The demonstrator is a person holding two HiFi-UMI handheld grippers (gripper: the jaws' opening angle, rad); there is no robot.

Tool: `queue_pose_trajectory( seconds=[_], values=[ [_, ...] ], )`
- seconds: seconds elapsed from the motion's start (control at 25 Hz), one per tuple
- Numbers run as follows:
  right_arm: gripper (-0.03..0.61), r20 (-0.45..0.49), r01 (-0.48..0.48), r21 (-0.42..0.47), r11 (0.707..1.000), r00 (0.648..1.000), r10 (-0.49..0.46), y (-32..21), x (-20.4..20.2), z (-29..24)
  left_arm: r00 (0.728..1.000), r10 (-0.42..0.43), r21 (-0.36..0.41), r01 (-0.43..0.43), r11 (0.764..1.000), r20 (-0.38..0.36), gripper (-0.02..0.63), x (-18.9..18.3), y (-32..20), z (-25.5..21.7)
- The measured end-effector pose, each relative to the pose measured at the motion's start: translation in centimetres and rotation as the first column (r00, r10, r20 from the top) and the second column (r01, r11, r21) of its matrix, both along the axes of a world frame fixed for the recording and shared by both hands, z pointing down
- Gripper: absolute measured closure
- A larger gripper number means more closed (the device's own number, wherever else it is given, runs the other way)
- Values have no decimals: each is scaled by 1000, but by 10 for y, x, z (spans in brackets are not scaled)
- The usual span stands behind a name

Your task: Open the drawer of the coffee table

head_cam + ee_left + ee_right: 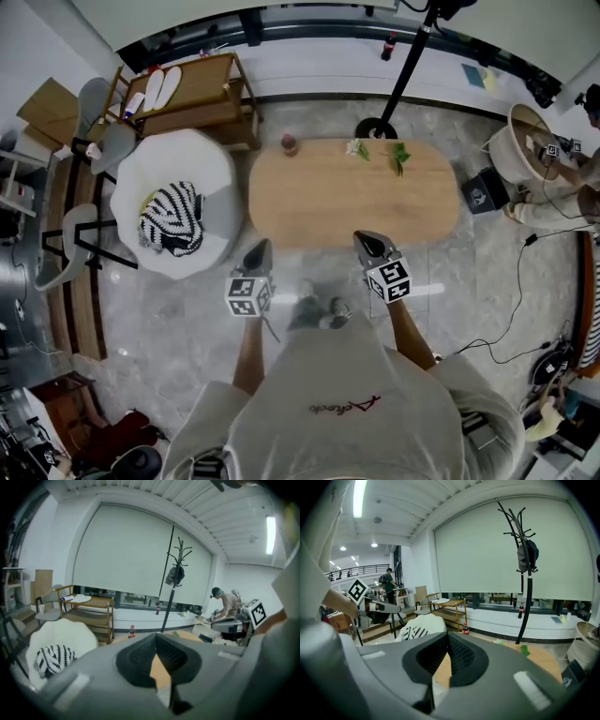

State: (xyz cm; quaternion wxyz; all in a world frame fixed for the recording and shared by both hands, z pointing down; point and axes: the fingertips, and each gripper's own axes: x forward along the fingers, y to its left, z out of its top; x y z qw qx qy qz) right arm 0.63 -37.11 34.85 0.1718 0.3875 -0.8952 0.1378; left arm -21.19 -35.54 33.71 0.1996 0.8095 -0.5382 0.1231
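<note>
The coffee table [352, 192] is an oval, light-wood top seen from above; its drawer is hidden from this angle. My left gripper [259, 246] hovers just short of the table's near edge at the left, and my right gripper [364, 238] at the near edge right of centre. Both are shut with nothing between the pads. In the left gripper view the closed jaws [157, 656] fill the foreground with the tan tabletop [187, 635] beyond. The right gripper view shows its closed jaws [447, 656] before the same tabletop [539, 658].
A small red-capped bottle [289, 142] and green sprigs [398, 155] lie on the table's far edge. A white round seat with a striped cloth [172, 220] stands left of the table. A wooden shelf cart [192, 94], a coat stand base [375, 127] and floor cables [525, 281] surround it.
</note>
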Motion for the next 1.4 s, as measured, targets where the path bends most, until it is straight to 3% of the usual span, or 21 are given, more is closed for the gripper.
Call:
queue_pose_trajectory(
  seconds=[0.24,0.44,0.88,1.4],
  values=[
    [574,-58,-41,-31,999,998,39,-33,-28,13,1000,3,-38,-5,999,-29,615,-51,-35,26],
    [574,-92,-66,-52,996,994,61,-55,-40,26,999,21,-70,-24,997,-46,615,-71,-54,50],
    [574,-106,-46,-117,992,994,33,-53,-53,68,998,16,-135,-24,991,-57,615,-77,-46,92],
    [574,-89,-29,-169,985,996,14,42,-3,154,1000,24,-205,-26,978,-13,615,-33,54,170]
  ],
)
